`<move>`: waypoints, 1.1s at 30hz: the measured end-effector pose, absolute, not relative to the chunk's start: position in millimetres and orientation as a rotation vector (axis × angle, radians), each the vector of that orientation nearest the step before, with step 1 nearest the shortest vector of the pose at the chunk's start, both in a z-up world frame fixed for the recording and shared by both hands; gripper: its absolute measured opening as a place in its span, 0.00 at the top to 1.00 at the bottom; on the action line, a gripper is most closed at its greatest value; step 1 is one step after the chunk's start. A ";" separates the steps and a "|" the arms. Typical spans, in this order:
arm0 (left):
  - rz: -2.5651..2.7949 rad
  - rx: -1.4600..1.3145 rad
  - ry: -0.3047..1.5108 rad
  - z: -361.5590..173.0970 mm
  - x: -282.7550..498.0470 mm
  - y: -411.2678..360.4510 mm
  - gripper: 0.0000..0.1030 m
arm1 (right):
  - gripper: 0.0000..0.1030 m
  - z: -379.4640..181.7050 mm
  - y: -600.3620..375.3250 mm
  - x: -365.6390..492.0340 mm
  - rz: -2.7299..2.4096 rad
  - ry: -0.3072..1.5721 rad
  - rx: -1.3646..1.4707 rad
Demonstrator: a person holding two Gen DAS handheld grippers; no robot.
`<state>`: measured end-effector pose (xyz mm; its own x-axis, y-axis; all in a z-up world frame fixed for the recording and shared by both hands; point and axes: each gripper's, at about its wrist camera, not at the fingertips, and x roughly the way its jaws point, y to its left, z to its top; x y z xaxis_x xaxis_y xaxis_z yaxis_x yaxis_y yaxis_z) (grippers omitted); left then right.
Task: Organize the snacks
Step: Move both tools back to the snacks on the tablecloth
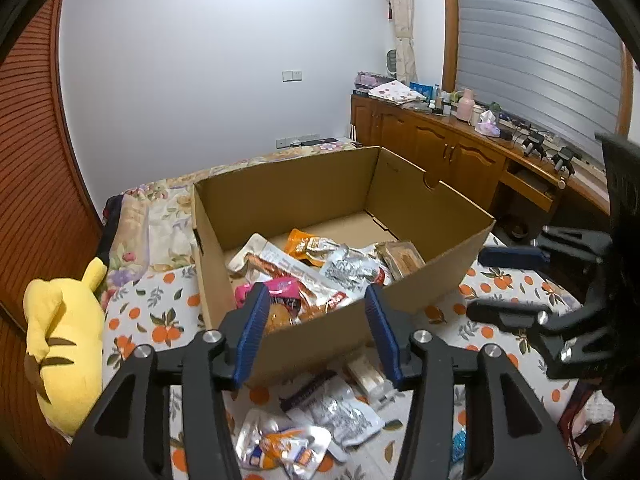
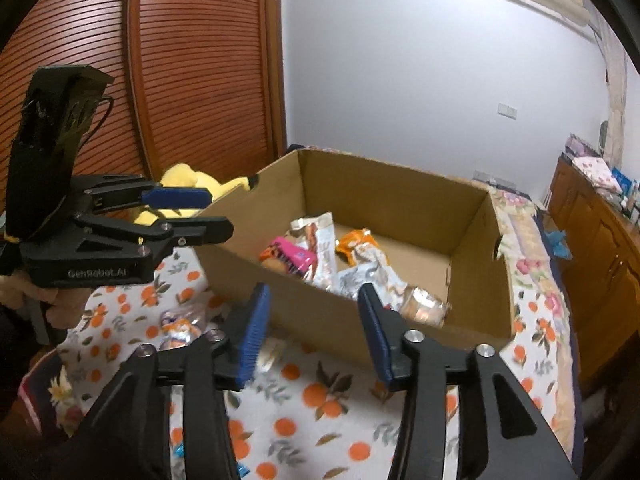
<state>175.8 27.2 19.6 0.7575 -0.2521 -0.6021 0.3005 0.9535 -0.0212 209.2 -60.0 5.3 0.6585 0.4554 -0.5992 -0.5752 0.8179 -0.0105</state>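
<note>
White walls, a slatted reddish-brown wardrobe [image 2: 192,64] and a wooden sideboard [image 1: 440,144] under a grey roller blind enclose a bed covered by a white blanket printed with oranges [image 2: 320,404]. Centre: an open brown cardboard box [image 1: 304,196] stands on the blanket and holds several snack packets, among them a pink packet [image 2: 290,258], an orange packet [image 1: 306,242] and a silver foil packet [image 1: 350,268], all lying toward the near wall. Foreground, left wrist view: more silver foil and orange snack packets [image 1: 304,428] lie loose on the blanket just in front of the box. The left gripper [image 1: 316,320] hovers above the box's near wall, its blue-padded fingers spread apart with nothing between them. The right gripper [image 2: 314,322] hangs before the box's near wall, likewise spread and unloaded. A yellow plush toy [image 1: 68,344] rests on the bed to the left of the box, near the wardrobe.
</note>
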 end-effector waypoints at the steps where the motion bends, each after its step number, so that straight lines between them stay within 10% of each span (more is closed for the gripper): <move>1: -0.301 0.074 0.644 19.6 173.3 28.1 0.43 | 0.49 1.9 -59.8 205.0 0.590 0.623 -0.207; 5: -0.283 0.058 0.630 14.7 160.3 34.1 0.30 | 0.46 -15.2 -60.0 186.7 0.604 0.646 -0.206; 33: -0.215 -0.011 0.815 -99.0 129.7 66.0 0.30 | 0.44 -105.7 -46.1 128.4 0.738 0.817 -0.233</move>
